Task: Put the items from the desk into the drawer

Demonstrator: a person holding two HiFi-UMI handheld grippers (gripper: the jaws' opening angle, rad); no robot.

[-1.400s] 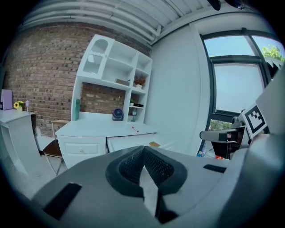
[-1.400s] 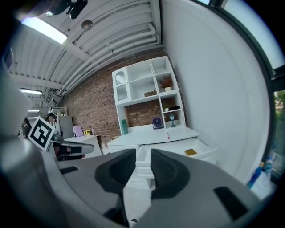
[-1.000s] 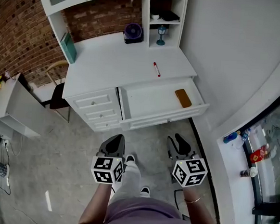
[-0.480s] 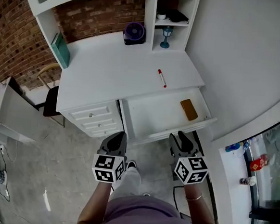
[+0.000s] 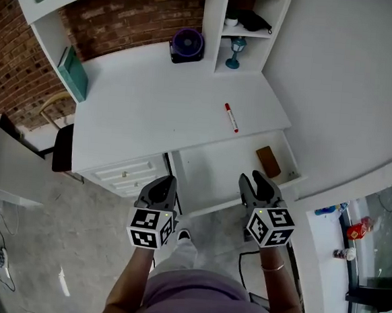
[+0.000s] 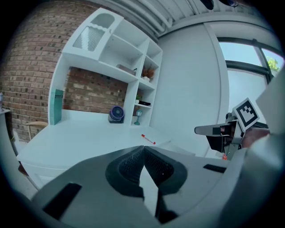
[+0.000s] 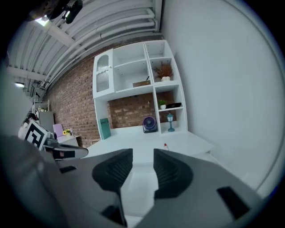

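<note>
While you held the left tool [image 5: 161,183] clenched on nothing at the open drawer's [image 5: 208,174] front, the red marker [image 5: 231,117] lay on the white surface [image 5: 139,101] just behind that drawer. Your right tool [image 5: 257,185] hung released and empty, near the brown block [image 5: 268,161] inside the drawer.

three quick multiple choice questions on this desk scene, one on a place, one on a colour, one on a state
1. Where is the red marker? A in the drawer B on the desk top C on a shelf
2. What colour is the fan? A purple B yellow C green
3. How is the drawer? A shut B lying on the floor C pulled open

1 B, it lies on the desk top near the front edge.
2 A, its round body is purple.
3 C, its inside shows, with a brown block in it.
</note>
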